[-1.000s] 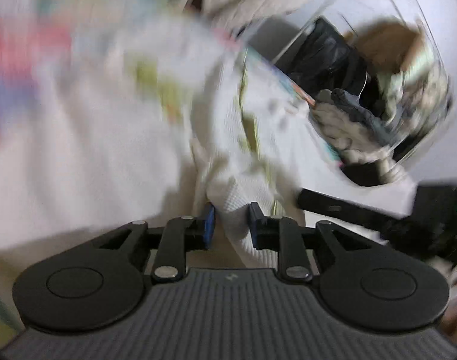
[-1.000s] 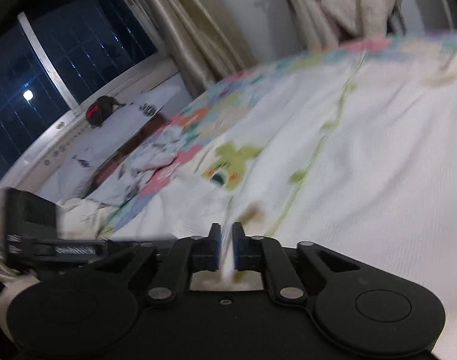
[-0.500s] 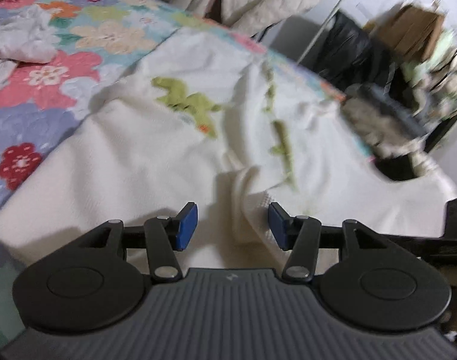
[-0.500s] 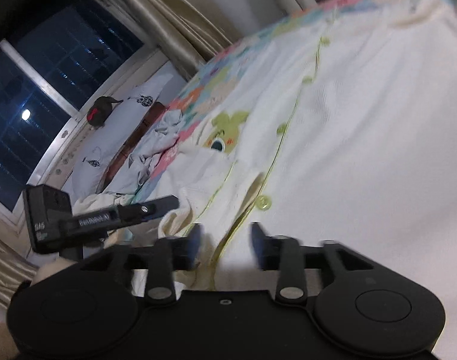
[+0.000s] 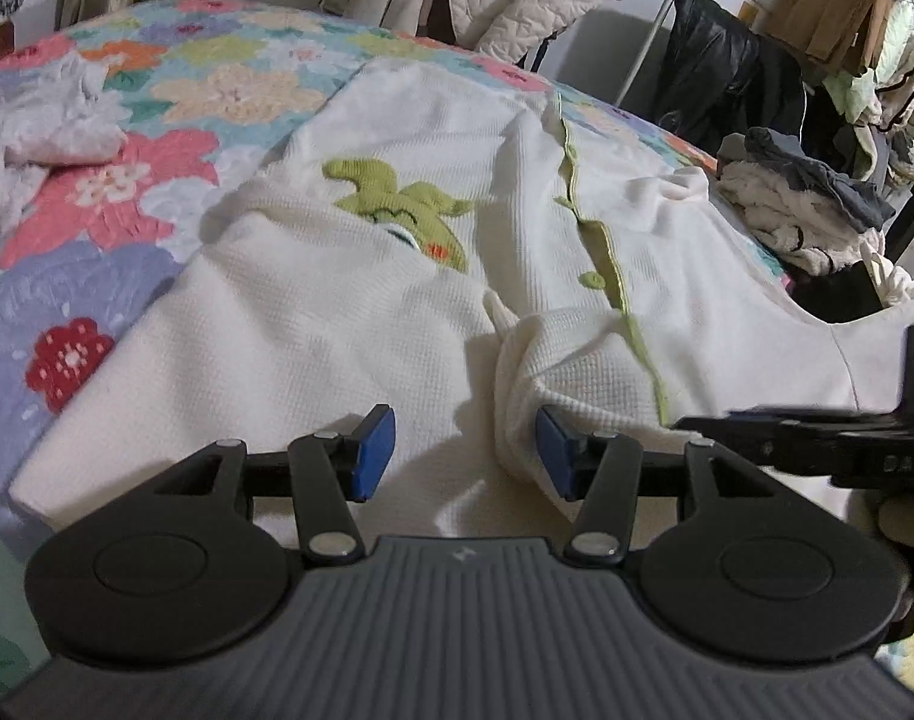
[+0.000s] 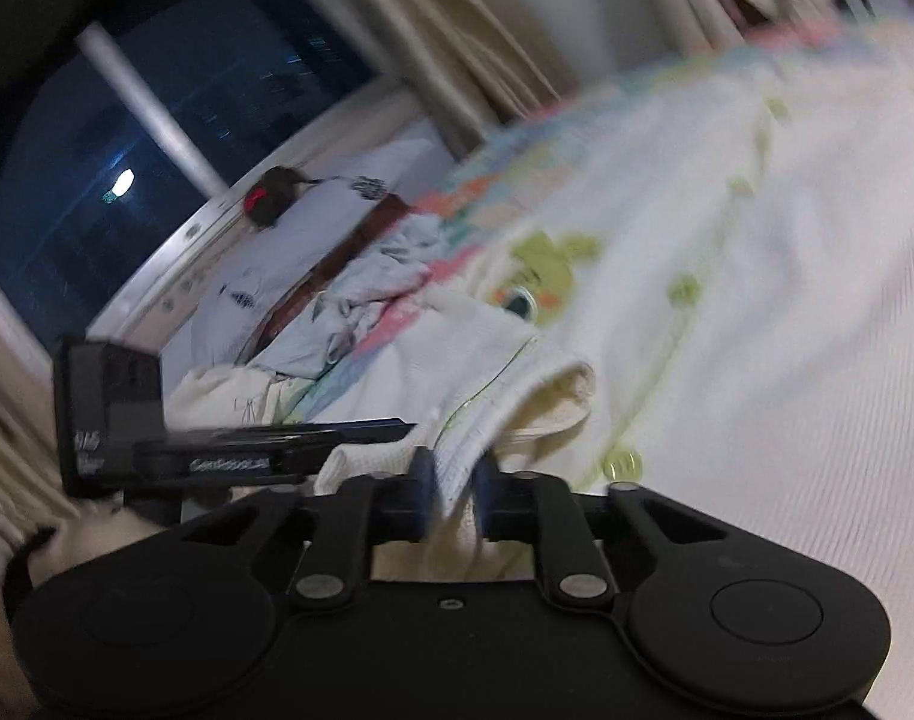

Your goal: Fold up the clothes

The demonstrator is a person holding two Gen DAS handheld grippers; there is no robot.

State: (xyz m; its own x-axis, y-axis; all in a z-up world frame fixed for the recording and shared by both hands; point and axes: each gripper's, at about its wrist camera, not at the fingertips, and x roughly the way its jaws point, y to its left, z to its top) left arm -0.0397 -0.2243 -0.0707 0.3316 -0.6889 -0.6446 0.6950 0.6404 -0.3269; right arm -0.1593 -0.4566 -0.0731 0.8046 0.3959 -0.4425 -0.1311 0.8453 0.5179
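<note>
A cream knit cardigan (image 5: 313, 324) with a green dinosaur patch (image 5: 403, 210) and green button placket (image 5: 613, 276) lies spread on the floral bedspread (image 5: 127, 192). My left gripper (image 5: 464, 453) hovers low over its near part, open, with a bunched fold just inside the right pad (image 5: 556, 450). In the blurred right wrist view, my right gripper (image 6: 455, 495) is shut on a rolled edge of the cardigan (image 6: 517, 384). The right gripper's body (image 5: 817, 444) shows at the left view's right edge, and the left gripper (image 6: 247, 456) shows at the right view's left.
A crumpled pale garment (image 5: 55, 120) lies on the bedspread at the far left. A pile of clothes (image 5: 799, 204) sits at the bed's right edge, with hanging garments (image 5: 841, 18) behind. Curtains and a dark window (image 6: 175, 108) stand beyond the pillows (image 6: 337, 210).
My left gripper let go of the cardigan and opened wide. My right gripper opened half a second ago and has now shut on a rolled edge, still moving.
</note>
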